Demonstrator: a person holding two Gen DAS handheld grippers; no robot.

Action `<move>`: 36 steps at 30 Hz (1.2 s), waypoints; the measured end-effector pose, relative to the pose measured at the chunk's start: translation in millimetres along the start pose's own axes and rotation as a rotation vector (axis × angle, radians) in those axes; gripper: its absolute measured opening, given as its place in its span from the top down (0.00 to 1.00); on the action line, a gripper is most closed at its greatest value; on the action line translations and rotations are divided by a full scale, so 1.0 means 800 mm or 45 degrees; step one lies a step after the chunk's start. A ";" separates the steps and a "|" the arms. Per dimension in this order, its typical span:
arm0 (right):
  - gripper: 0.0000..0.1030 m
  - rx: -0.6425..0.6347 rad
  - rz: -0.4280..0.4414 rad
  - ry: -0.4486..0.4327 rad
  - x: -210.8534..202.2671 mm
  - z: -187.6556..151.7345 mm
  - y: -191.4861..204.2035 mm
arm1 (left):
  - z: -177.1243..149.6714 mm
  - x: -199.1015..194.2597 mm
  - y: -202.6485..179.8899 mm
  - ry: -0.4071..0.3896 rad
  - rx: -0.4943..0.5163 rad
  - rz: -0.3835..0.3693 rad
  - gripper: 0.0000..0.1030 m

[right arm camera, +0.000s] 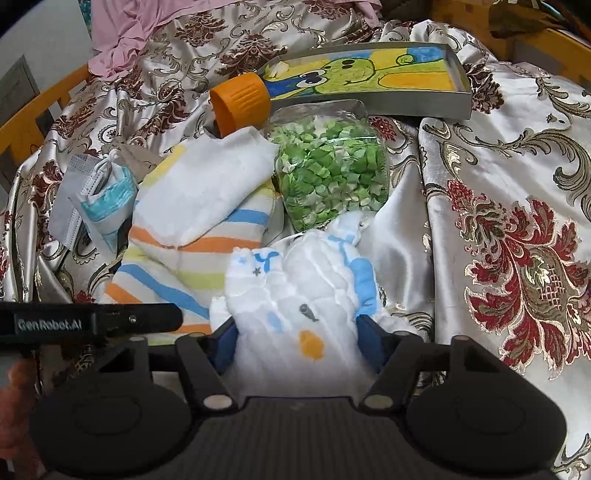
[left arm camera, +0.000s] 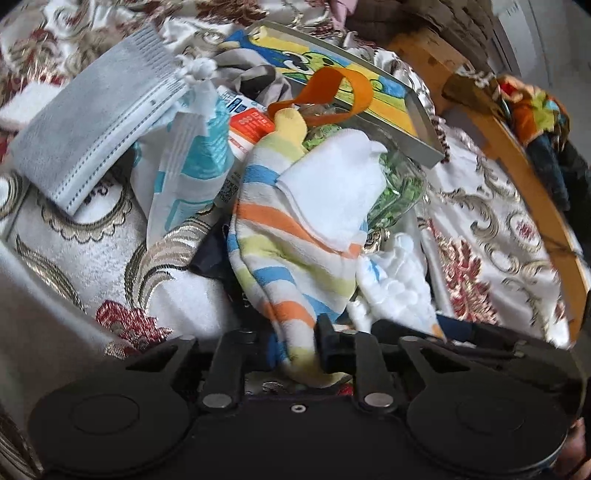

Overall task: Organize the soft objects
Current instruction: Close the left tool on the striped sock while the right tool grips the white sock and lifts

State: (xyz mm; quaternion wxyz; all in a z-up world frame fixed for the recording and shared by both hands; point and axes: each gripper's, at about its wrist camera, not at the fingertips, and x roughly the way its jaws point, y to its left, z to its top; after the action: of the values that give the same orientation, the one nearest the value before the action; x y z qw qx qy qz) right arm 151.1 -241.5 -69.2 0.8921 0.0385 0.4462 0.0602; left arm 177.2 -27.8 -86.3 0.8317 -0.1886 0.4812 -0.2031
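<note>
My left gripper (left arm camera: 295, 347) is shut on the lower end of a striped towel (left arm camera: 280, 243) with orange, blue and yellow bands and an orange hanging loop (left arm camera: 332, 92). The towel also shows in the right wrist view (right arm camera: 192, 229), lying on the floral bedspread. My right gripper (right arm camera: 295, 332) is shut on a white crinkled cloth (right arm camera: 303, 295) with blue trim and small prints. That cloth shows beside the towel in the left wrist view (left arm camera: 395, 288). A grey face mask (left arm camera: 96, 122) lies left of the towel.
A jar of green paper stars (right arm camera: 328, 173) with an orange lid (right arm camera: 240, 103) lies behind the cloths. A framed cartoon drawing (right arm camera: 373, 77) lies further back. A tissue pack (left arm camera: 192, 166), pink fabric (right arm camera: 147, 29) and a wooden bed rail (left arm camera: 535, 195) surround the pile.
</note>
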 end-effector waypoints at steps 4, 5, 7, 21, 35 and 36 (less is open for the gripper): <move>0.57 0.029 -0.003 -0.008 -0.001 0.001 -0.006 | -0.005 -0.005 -0.014 -0.053 0.106 0.055 0.88; 0.60 0.039 -0.002 -0.014 -0.002 0.001 -0.008 | -0.007 -0.006 -0.020 -0.077 0.151 0.082 0.89; 0.70 0.061 0.003 -0.034 -0.006 0.001 -0.012 | -0.013 -0.012 -0.031 -0.129 0.250 0.148 0.90; 0.75 0.089 0.019 -0.222 -0.037 0.002 -0.015 | -0.053 -0.065 -0.081 -0.518 0.631 0.580 0.91; 0.73 0.096 0.003 -0.256 -0.044 -0.001 -0.016 | -0.113 -0.063 -0.134 -0.564 1.049 0.671 0.90; 0.73 0.095 0.002 -0.255 -0.044 -0.001 -0.016 | -0.117 -0.061 -0.137 -0.563 1.080 0.680 0.89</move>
State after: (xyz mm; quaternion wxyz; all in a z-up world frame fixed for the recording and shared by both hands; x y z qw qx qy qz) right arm 130.8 -259.4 -43.4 0.9301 0.0781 0.3566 0.0400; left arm 56.2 -106.1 -39.1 0.9387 0.2537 0.2020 -0.1166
